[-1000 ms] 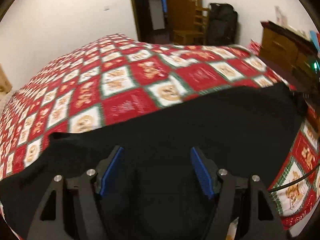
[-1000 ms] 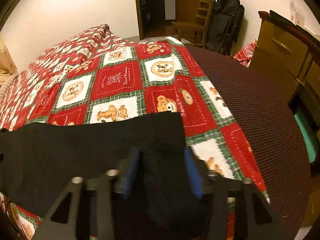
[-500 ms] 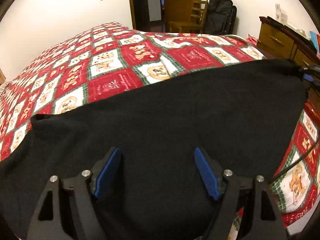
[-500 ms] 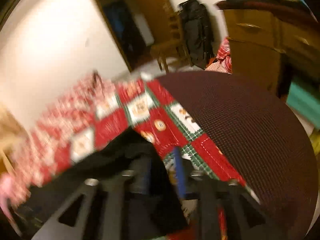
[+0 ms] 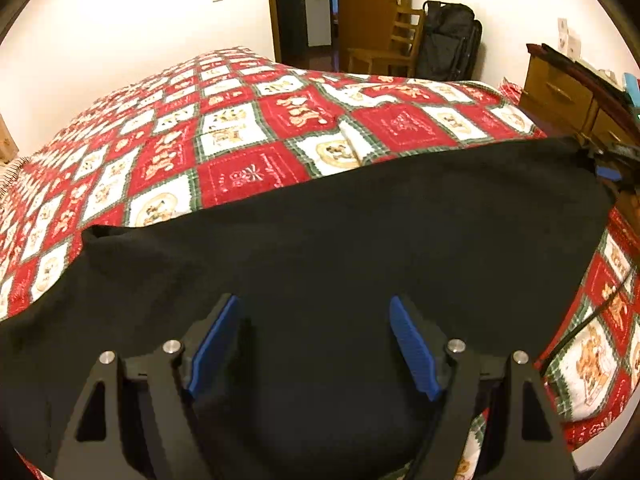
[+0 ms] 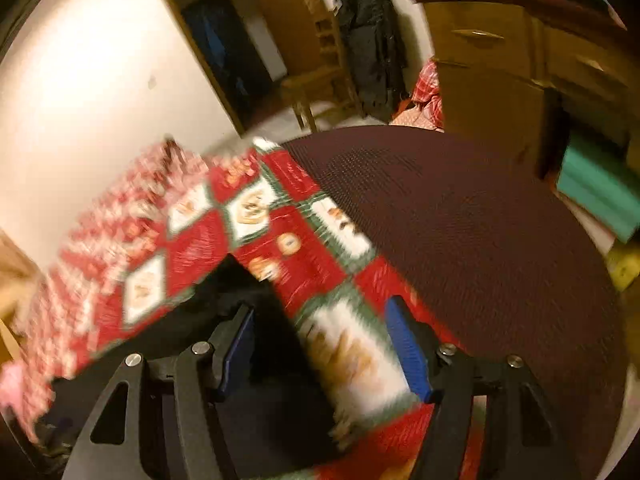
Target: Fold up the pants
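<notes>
While the black pants (image 5: pixel 340 240) are spread flat and smooth across the quilted bed (image 5: pixel 248 148), the left gripper (image 5: pixel 314 340) is held spread above them; the right gripper (image 6: pixel 320 344) is seen opening, nothing pinched.

Warm, yellowish indoor light throughout; source outside both views. Brightest on the white wall (image 5: pixel 132 40), close to blown out at upper left in the right wrist view. Strong fisheye bending: door frame (image 5: pixel 272 8) and dresser (image 5: pixel 560 92) curved, dark vignette in every corner. Left wrist view sharp, slightly soft at the rim. Right wrist view heavily motion-blurred: quilt (image 6: pixel 152 248) pattern smeared, dresser edges streaked. Black pants (image 5: pixel 340 248) almost without visible texture or folds, underexposed. Faint shadow beneath blue pads (image 5: pixel 212 340). No hard glare on the bedding.
</notes>
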Action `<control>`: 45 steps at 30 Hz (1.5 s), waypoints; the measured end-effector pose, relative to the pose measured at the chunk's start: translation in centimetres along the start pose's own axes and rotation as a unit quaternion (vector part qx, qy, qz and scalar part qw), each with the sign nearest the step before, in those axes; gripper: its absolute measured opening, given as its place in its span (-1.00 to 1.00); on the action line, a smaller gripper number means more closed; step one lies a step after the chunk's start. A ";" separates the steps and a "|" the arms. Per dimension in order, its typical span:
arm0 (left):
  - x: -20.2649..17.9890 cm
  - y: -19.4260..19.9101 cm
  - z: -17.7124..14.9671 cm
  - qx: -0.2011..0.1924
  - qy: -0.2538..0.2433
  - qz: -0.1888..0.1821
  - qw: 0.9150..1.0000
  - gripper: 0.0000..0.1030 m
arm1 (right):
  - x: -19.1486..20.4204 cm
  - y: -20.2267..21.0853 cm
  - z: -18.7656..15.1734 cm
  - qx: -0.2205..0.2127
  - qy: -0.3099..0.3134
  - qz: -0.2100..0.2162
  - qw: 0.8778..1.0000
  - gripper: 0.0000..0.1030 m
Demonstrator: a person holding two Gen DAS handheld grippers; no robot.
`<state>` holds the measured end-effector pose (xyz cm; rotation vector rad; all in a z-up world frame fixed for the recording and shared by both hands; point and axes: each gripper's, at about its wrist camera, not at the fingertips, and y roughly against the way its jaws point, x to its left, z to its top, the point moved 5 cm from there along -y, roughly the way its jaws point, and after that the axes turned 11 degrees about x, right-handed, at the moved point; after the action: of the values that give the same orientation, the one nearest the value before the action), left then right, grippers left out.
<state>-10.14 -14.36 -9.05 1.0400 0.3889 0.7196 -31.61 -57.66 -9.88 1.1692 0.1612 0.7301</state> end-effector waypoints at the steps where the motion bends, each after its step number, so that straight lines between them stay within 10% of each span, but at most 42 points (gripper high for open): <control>1: 0.1 0.0 0.1 0.000 0.001 0.002 1.000 0.54 | -0.1 -0.7 0.7 0.021 0.015 -0.024 0.999 0.26; 5: 0.3 0.0 0.4 -0.001 0.007 0.001 1.000 0.55 | 0.9 -0.2 2.2 0.012 0.047 -0.056 0.997 0.26; 11: -0.5 -0.4 0.5 0.007 -0.007 -0.008 1.000 0.55 | -1.4 0.3 2.4 0.022 -0.070 0.149 0.986 0.29; 20: -0.6 0.0 0.7 0.000 -0.006 -0.018 1.000 0.55 | -1.9 -1.3 1.6 0.070 -0.070 0.177 0.979 0.29; 24: -0.2 0.5 0.8 -0.007 -0.003 -0.010 1.000 0.55 | 1.6 -2.3 -1.3 0.145 0.069 0.077 0.984 0.29; 28: 0.1 0.4 0.9 -0.005 0.004 -0.012 1.000 0.55 | 3.5 -1.9 -1.9 0.118 0.130 0.043 0.984 0.29; 35: 0.4 0.8 1.2 -0.011 0.010 -0.013 1.000 0.55 | -1.7 2.1 -2.1 -0.003 -0.119 0.163 0.979 0.28; 45: 1.1 1.7 1.1 -0.021 0.017 -0.029 0.999 0.55 | 1.7 0.0 -10.3 0.009 -0.224 0.238 0.945 0.27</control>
<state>-9.26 -13.80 -7.02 0.9745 0.4299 0.6922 -35.28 -48.61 -13.65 1.3798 -0.5145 0.8583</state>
